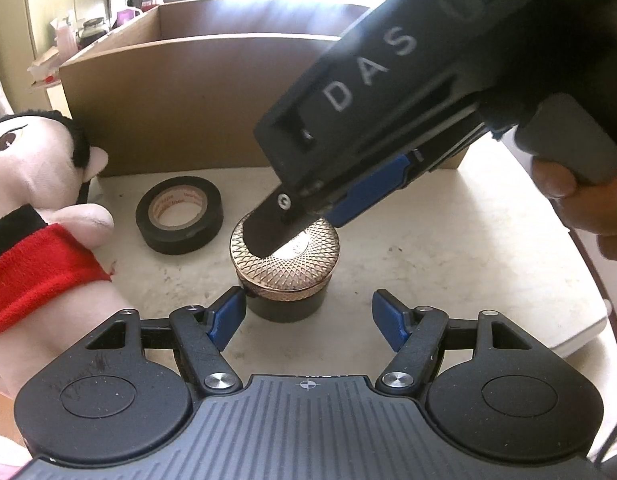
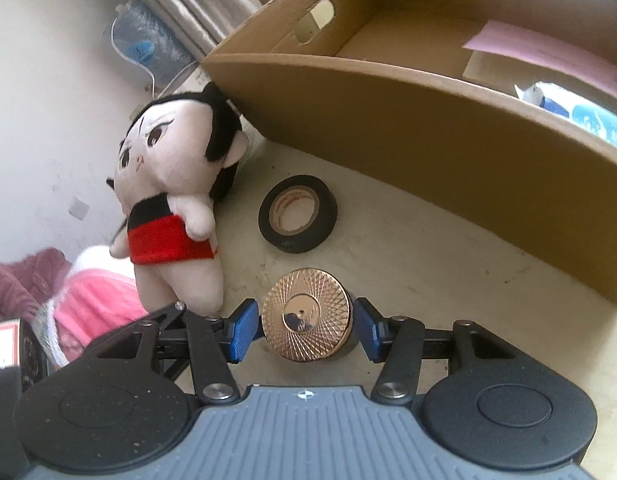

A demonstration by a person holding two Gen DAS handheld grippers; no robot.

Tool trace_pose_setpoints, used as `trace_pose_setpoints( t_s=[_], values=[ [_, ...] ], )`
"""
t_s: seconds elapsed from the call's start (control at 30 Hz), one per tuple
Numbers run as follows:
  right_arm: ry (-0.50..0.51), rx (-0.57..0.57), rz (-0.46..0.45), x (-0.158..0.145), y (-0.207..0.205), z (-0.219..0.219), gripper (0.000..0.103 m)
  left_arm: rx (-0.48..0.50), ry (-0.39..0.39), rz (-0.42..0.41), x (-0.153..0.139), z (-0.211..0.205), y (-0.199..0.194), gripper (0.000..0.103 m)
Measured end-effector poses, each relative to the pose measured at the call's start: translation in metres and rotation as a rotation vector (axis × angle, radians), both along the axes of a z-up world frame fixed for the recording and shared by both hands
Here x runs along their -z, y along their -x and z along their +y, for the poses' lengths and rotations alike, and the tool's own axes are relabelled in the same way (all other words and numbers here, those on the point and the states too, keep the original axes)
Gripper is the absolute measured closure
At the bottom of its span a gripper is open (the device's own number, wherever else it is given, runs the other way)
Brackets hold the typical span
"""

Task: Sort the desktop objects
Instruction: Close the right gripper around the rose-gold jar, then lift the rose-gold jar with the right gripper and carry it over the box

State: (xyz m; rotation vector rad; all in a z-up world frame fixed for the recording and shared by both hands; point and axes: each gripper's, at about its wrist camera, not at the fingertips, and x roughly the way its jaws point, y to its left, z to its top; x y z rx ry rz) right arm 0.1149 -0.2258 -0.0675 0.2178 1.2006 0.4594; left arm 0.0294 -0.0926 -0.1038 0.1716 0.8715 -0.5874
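small black jar with a rose-gold lid sitting on the pale tabletop, flanked closely by the spread right gripper without clear contact, left gripper wide open just short; tape roll, plush doll leftward; cardboard box interior visible only from right wrist.

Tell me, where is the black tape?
The tape lies flat on the table, between the doll and the box, just beyond the gold-lidded jar. In the left wrist view it sits left of that jar.
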Motion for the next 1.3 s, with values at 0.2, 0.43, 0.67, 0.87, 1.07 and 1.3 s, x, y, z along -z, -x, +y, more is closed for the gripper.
trace_pose_setpoints(
  t_s=[0.2,0.43,0.67,0.87,1.07,1.3],
  values=[
    [0.075,-0.058,-0.038,-0.004,0.007,0.013,0.046,-0.013,0.048,-0.008,0.007,0.008,0.009,0.033],
    [0.137,-0.098,-0.05,-0.001,0.003,0.024,0.046,-0.007,0.064,-0.033,0.006,0.012,0.017,0.033],
    [0.171,-0.125,-0.028,0.004,-0.004,0.031,0.044,0.007,0.072,-0.054,0.009,0.001,0.025,0.033],
    [0.186,-0.145,-0.015,0.006,-0.008,0.034,0.042,0.025,0.079,-0.074,0.008,-0.003,0.034,0.033],
    [0.22,-0.17,-0.007,0.008,-0.011,0.041,0.041,0.033,0.101,-0.079,0.021,-0.003,0.036,0.033],
    [0.242,-0.177,0.011,0.014,-0.014,0.046,0.04,0.039,0.117,-0.091,0.024,-0.001,0.046,0.034]
  ],
)
